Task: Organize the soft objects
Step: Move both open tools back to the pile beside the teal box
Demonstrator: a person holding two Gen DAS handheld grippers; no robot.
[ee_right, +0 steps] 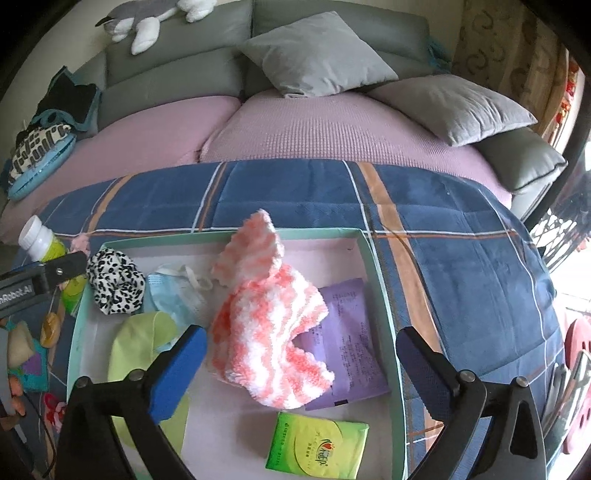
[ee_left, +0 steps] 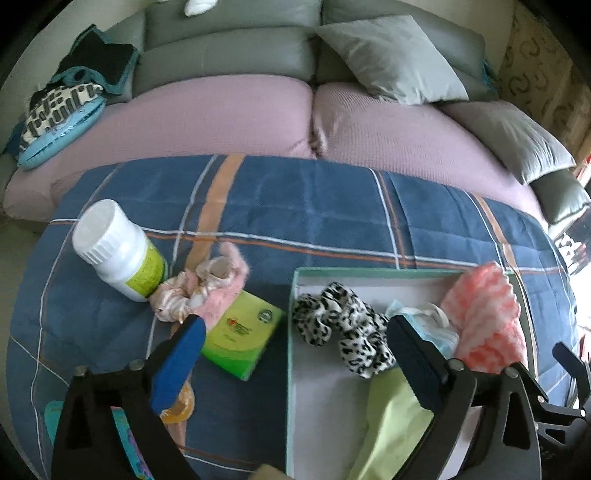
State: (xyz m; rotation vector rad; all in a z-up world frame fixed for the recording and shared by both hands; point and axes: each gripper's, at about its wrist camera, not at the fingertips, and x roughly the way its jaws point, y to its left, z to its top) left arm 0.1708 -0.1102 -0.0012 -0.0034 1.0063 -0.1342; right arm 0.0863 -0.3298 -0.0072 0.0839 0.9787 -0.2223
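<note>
A teal-rimmed box (ee_left: 369,272) (ee_right: 221,236) sits on a blue plaid blanket (ee_left: 314,206). Inside lie a leopard-print scrunchie (ee_left: 343,325) (ee_right: 116,280), a light blue face mask (ee_left: 424,317) (ee_right: 170,291), a fluffy pink-and-white cloth (ee_left: 484,317) (ee_right: 269,325), a green cloth (ee_right: 144,343), a purple packet (ee_right: 347,339) and a green tissue pack (ee_right: 317,446). My left gripper (ee_left: 295,328) hangs open over the box's left edge; the scrunchie lies below, untouched. My right gripper (ee_right: 301,336) stands open above the fluffy cloth, its pads clear of it. A pink satin scrunchie and a pink fluffy piece (ee_left: 207,284) lie outside the box.
A white bottle (ee_left: 118,251) and a second green tissue pack (ee_left: 243,339) lie on the blanket left of the box. Small toys (ee_right: 29,354) sit at the blanket's near left. Behind are a sofa with pink seats (ee_right: 295,129), grey pillows (ee_right: 317,55) and a plush toy (ee_right: 147,18).
</note>
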